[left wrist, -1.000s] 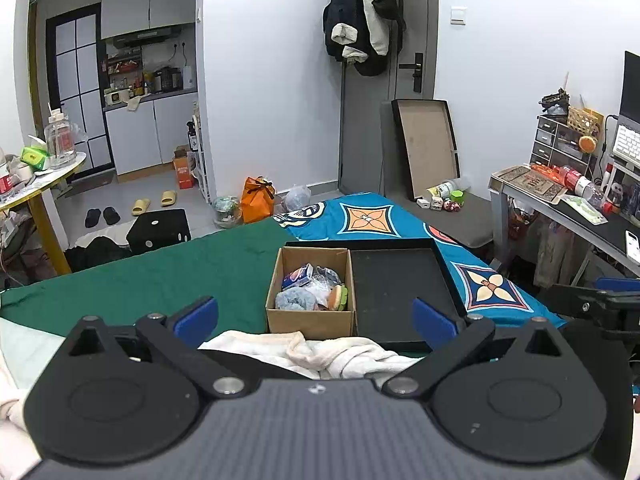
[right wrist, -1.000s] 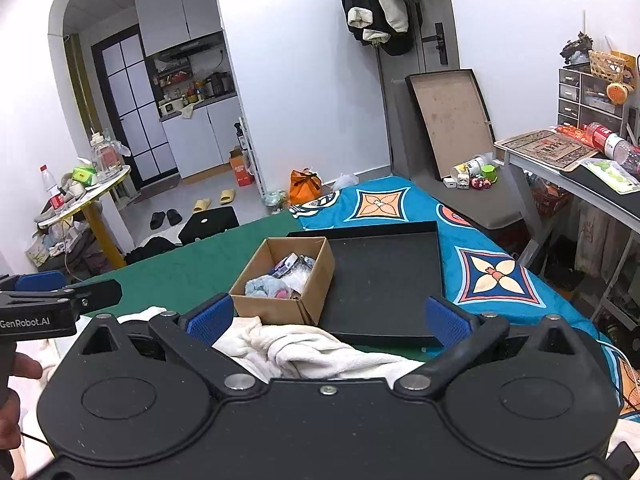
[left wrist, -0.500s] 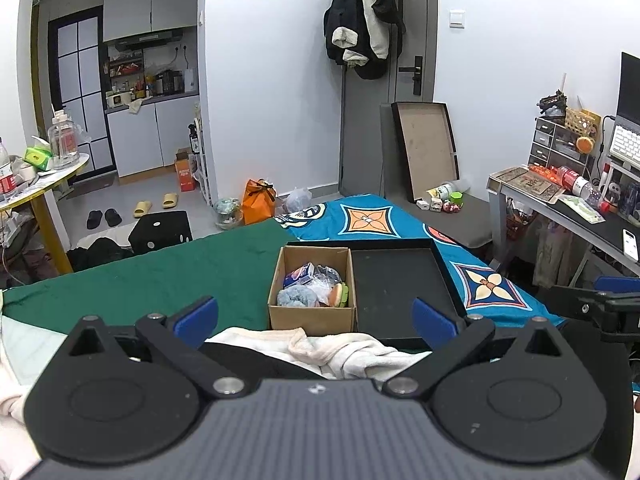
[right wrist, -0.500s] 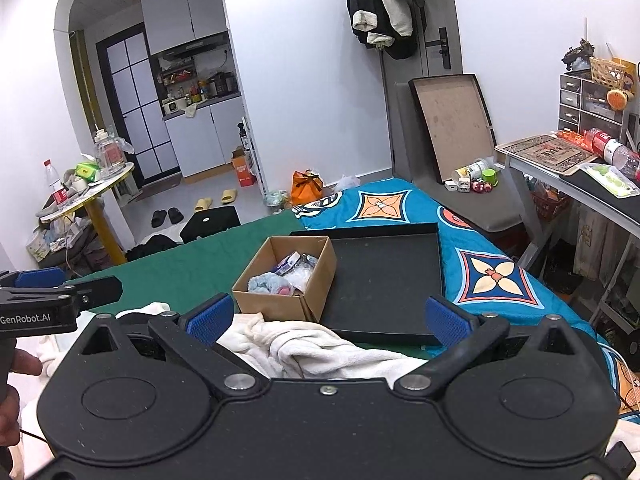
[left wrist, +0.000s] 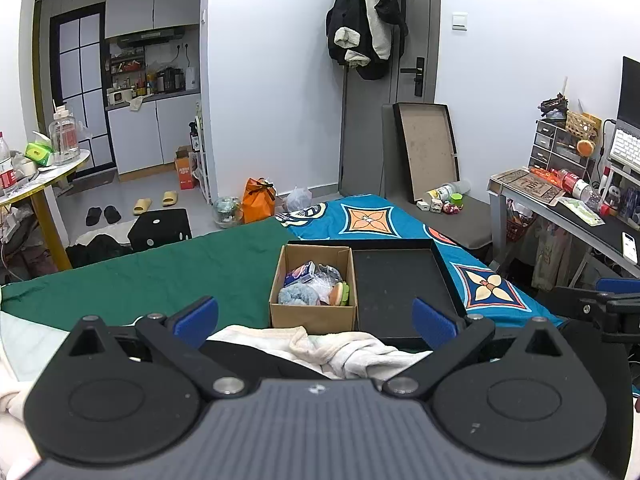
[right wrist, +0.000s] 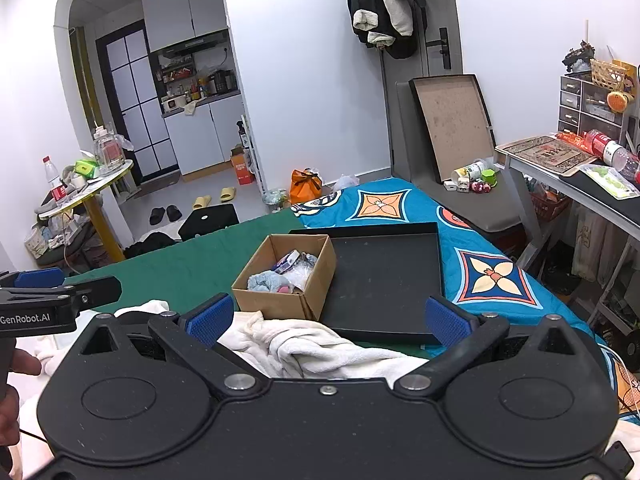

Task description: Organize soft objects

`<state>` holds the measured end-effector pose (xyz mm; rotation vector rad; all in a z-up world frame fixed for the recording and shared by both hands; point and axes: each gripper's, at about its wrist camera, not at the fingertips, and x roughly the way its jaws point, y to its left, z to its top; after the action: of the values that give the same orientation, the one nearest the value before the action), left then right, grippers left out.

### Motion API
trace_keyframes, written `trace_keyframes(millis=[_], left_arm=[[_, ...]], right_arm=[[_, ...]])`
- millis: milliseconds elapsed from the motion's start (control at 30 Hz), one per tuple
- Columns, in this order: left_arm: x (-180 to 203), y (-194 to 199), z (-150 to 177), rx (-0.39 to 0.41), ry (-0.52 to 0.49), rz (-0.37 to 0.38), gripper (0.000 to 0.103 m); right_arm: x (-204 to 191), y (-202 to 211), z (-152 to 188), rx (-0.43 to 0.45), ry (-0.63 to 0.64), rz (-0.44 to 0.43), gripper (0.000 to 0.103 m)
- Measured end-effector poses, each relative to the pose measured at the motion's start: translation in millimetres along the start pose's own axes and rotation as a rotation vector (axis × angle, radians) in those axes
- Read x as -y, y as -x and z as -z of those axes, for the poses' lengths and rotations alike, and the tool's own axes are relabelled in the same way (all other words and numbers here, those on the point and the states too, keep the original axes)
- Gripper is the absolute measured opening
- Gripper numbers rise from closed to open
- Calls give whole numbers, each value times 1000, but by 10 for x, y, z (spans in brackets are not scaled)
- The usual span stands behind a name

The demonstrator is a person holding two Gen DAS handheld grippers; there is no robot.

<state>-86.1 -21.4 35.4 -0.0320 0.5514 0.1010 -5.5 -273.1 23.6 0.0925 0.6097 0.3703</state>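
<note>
A: What's nearest the cameras?

B: Both tools. The left tool (left wrist: 315, 317) has its blue pads spread wide with nothing between them, and the right tool (right wrist: 327, 319) is spread just as wide, also holding nothing. Just under and ahead of both lies a crumpled cream towel (right wrist: 312, 346) on the bed.

A: And past the towel?

B: A cardboard box (left wrist: 313, 314) stands touching the towel's far edge, on the green sheet (left wrist: 160, 272). Inside it sit a light blue fluffy cloth (left wrist: 294, 295), a burger-shaped toy (left wrist: 341, 294) and a small blue packet (left wrist: 300, 273), with clear plastic wrap between them.

A: Anything beside it?

B: A black tray (right wrist: 384, 276) lies against the box's right side, partly on the blue patterned cover (right wrist: 492, 276). Farther back, an orange bag (left wrist: 258, 204) sits on the floor.
</note>
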Motion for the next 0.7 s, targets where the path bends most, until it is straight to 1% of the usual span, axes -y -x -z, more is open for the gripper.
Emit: trace_keyframes(millis=[200,333,700], left_arm=[[1,-3,0,-1,1,1,102],[4,-6,7,-4,6,15,102],[17,-18,4,-7,2,14,102]], right_arm=[[2,0,7,-1,0,2,103],[2,-1,8,-4,0,2,103],[-26,-8,13,-3,15,6,103]])
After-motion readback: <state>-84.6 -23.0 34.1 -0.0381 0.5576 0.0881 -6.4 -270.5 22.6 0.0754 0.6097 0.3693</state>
